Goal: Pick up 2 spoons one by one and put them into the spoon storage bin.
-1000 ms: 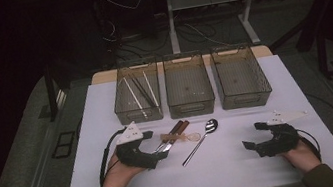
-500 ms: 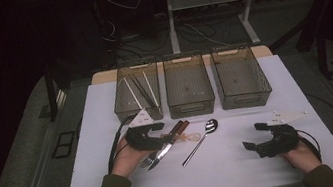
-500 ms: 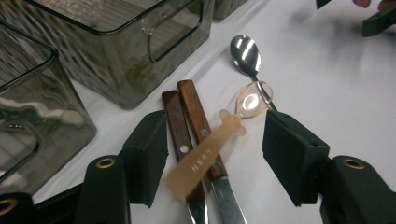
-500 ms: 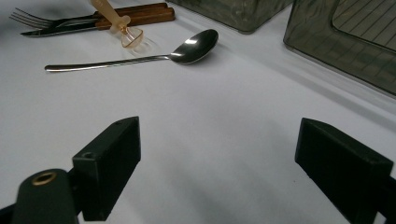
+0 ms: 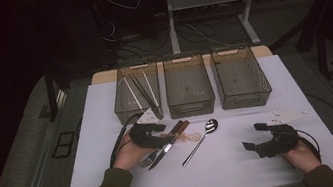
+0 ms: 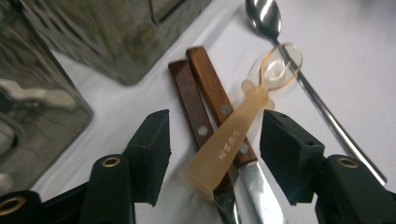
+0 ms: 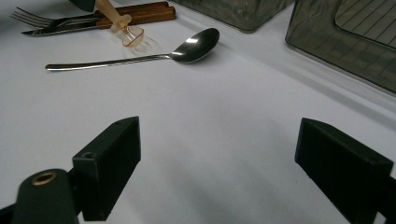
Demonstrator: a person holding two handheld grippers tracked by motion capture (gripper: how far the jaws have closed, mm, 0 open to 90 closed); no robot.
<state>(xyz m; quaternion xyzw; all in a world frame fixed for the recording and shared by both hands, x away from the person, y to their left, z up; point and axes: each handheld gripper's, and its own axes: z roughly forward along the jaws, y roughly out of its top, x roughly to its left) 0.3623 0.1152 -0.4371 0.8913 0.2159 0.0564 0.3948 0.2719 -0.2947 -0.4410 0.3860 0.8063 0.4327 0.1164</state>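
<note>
two wooden handles (image 6: 205,100) lie touching under the plastic spoon (image 6: 243,126) on the desk (image 5: 226,165), and the left gripper (image 6: 215,144), fingers half-closed and just closing around it without touching yet, could pinch a handle too. right gripper (image 7: 217,158) rests wide open, holding nothing.

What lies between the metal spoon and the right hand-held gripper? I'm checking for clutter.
Nothing: in the right gripper view, bare white table stretches from the metal spoon to the right hand-held gripper.
</note>
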